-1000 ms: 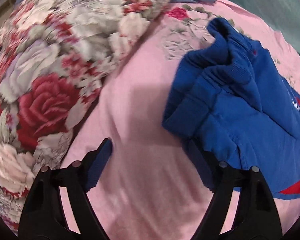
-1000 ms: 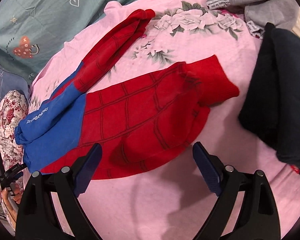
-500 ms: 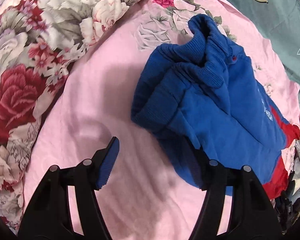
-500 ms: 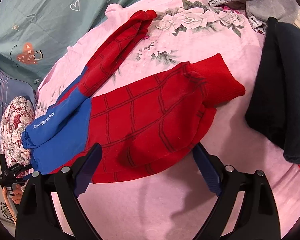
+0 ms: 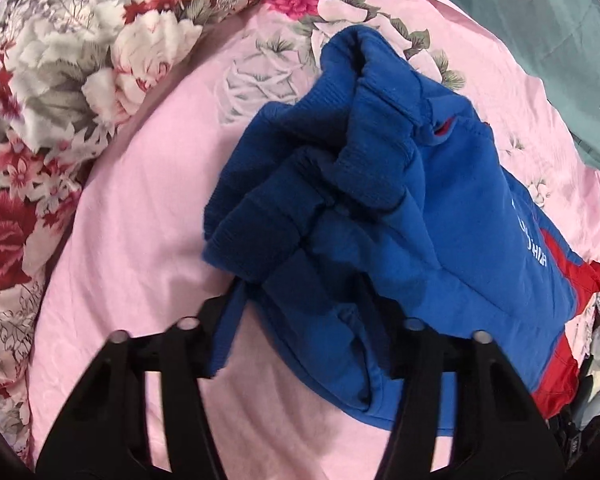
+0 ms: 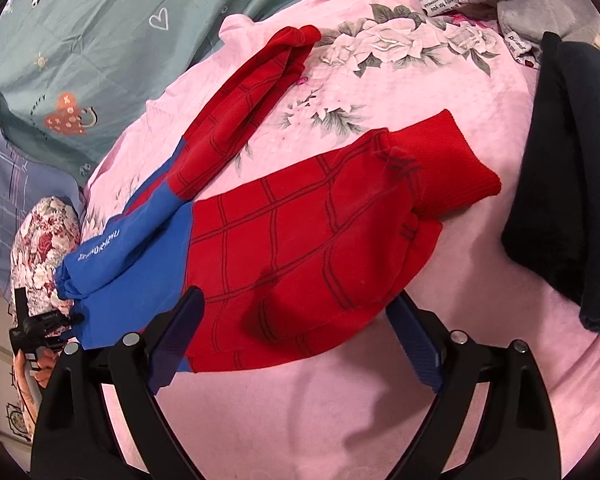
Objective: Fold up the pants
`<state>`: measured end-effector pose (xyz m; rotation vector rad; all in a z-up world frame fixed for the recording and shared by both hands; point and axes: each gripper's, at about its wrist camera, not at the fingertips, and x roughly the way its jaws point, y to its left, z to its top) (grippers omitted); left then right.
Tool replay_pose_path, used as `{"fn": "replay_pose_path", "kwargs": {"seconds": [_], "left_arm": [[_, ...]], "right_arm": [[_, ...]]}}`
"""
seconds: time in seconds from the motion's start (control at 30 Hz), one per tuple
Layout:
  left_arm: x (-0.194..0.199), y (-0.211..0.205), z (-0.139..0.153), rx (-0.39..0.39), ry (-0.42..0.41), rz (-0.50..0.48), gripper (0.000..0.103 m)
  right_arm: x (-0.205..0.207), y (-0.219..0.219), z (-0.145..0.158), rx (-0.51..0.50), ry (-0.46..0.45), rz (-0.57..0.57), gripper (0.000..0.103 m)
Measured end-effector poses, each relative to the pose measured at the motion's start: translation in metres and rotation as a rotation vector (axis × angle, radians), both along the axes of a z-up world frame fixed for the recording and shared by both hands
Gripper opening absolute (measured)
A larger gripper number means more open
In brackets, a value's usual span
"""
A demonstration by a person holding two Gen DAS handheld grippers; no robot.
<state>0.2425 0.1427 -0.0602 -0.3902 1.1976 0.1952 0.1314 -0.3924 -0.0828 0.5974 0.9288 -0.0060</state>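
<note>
Clearly, we held both tools wide open and gripping nothing. Our left gripper (image 5: 300,336) straddled the bunched blue waistband (image 5: 300,208) of the pants (image 6: 300,248), which lay spread on the pink floral sheet (image 6: 340,412). Our right gripper (image 6: 296,336) hovered at the lower edge of the red webbed leg (image 6: 320,240), its fingers either side. A dark garment (image 6: 572,184) lay just beside the leg's cuff (image 6: 452,164).
</note>
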Motion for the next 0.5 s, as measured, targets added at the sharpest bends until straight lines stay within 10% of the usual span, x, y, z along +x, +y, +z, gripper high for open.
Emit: {"fn": "replay_pose_path", "kwargs": {"seconds": [0.07, 0.17, 0.5], "left_arm": [[0.0, -0.002, 0.001, -0.024, -0.007, -0.014, 0.019], [0.004, -0.012, 0.004, 0.009, -0.021, -0.027, 0.016], [-0.061, 0.002, 0.063, -0.008, -0.192, 0.036, 0.015]], "right_arm": [[0.005, 0.002, 0.002, -0.03, 0.01, 0.0, 0.075], [0.015, 0.002, 0.003, -0.027, 0.025, 0.014, 0.014], [-0.02, 0.017, 0.058, -0.029, -0.095, 0.065, 0.008]]}}
